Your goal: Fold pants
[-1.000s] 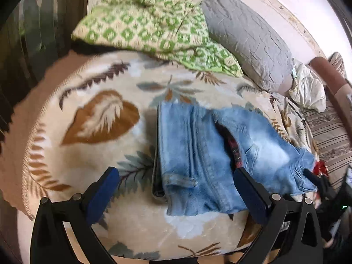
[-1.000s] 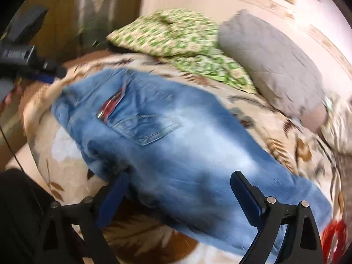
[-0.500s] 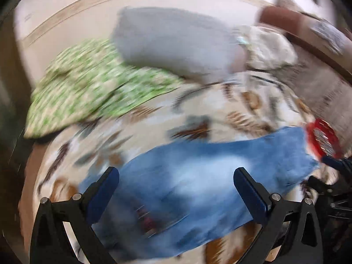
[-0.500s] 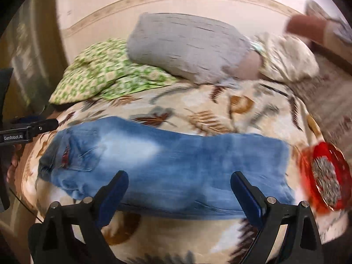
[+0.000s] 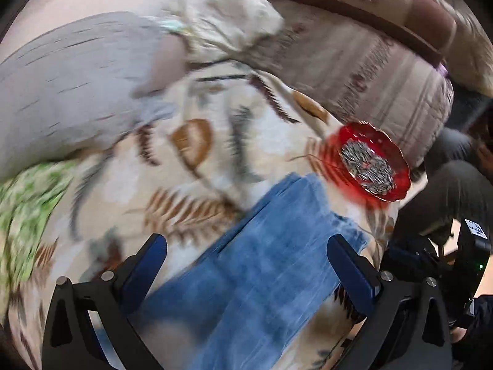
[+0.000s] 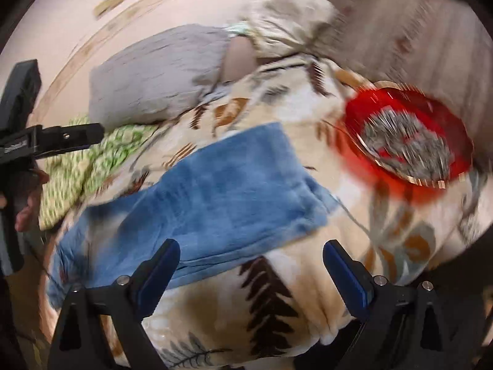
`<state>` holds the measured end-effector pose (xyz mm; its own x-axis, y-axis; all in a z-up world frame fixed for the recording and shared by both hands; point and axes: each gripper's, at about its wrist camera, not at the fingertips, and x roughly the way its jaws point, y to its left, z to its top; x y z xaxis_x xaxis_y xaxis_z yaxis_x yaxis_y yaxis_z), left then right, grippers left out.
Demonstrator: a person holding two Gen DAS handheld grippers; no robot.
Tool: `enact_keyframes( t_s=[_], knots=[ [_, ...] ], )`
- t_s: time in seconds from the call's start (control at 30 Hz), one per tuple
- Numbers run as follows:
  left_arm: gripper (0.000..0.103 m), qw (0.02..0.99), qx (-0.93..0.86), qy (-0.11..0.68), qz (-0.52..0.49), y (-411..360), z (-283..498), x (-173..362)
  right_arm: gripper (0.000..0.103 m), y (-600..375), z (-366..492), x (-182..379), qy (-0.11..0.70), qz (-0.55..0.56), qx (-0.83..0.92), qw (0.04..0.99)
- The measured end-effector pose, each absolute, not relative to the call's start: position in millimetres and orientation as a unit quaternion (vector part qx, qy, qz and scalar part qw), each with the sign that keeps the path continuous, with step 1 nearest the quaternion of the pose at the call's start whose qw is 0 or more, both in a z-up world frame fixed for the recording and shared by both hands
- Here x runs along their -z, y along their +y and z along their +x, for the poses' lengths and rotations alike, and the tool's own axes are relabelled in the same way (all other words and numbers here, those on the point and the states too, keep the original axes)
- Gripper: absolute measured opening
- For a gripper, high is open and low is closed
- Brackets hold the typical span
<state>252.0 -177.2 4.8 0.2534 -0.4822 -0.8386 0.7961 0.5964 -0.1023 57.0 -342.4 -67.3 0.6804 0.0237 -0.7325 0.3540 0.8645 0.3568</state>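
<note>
Blue jeans (image 5: 262, 265) lie folded lengthwise, leg on leg, on a leaf-patterned blanket (image 5: 191, 166). In the left wrist view my left gripper (image 5: 246, 256) is open and empty, above the leg-end part of the jeans. In the right wrist view the jeans (image 6: 215, 191) stretch from lower left to the cuffs at centre. My right gripper (image 6: 251, 259) is open and empty, just in front of the jeans' near edge by the cuffs. Both views are motion-blurred.
A red dish of sunflower seeds (image 5: 372, 166) sits on the blanket just beyond the cuffs, also in the right wrist view (image 6: 409, 141). A grey pillow (image 6: 160, 74), a green patterned cloth (image 6: 92, 160) and a striped quilt (image 5: 369, 61) lie behind. A seated person (image 5: 456, 191) is at right.
Both cameras have swung from the waist end of the jeans toward the cuff end. The red dish has come into view. Both grippers stayed open and empty.
</note>
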Motion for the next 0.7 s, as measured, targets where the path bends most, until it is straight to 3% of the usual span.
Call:
enact_keyframes(
  t_s=[0.4,0.7],
  knots=[
    [0.103,0.664,0.508,0.443,0.324,-295,258,36,0.095,-380,56,103,0.338,0.379,0.054,0.86],
    [0.101,0.593,0.544,0.474,0.358,-343,270,72,0.093,-387,62,123,0.337,0.41,0.043,0.846]
  ],
)
